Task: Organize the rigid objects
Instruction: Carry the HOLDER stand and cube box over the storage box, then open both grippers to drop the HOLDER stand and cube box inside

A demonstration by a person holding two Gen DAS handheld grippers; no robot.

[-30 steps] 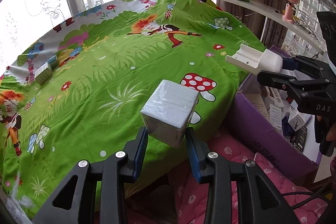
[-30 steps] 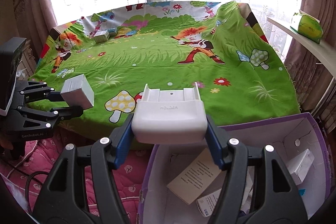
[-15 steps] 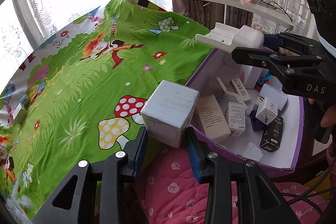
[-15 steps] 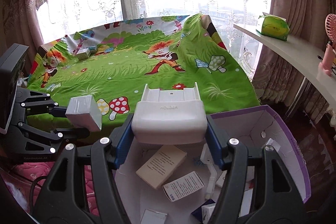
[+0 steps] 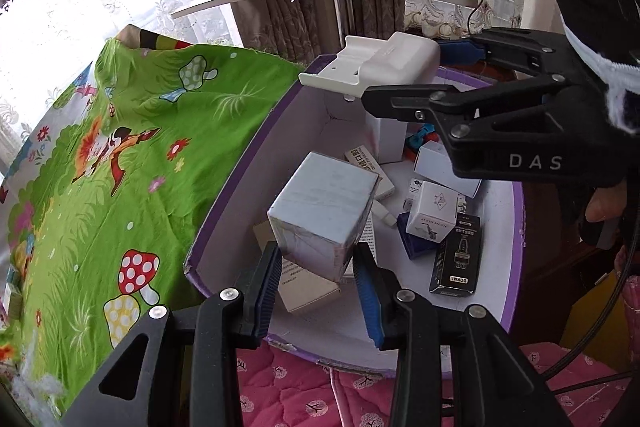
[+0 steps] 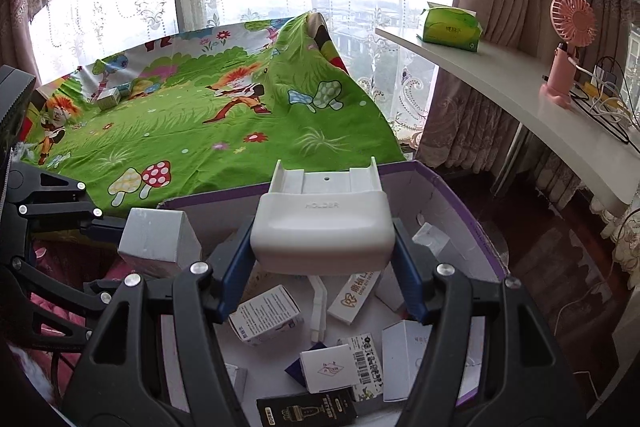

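Observation:
My left gripper is shut on a white cube-shaped box, held over the near-left part of the purple cardboard box. My right gripper is shut on a white plastic holder, held above the same purple box. In the left wrist view the holder hangs over the box's far rim. In the right wrist view the cube shows at the left. Several small cartons lie on the box floor.
A bed with a green cartoon sheet lies left of the box, with small boxes at its far corner. A white curved shelf holds a green tissue pack and a pink fan. Pink quilt lies below.
Both grippers have swung from above the bed edge to above the purple box, each still gripping its object. The box interior has come into full view.

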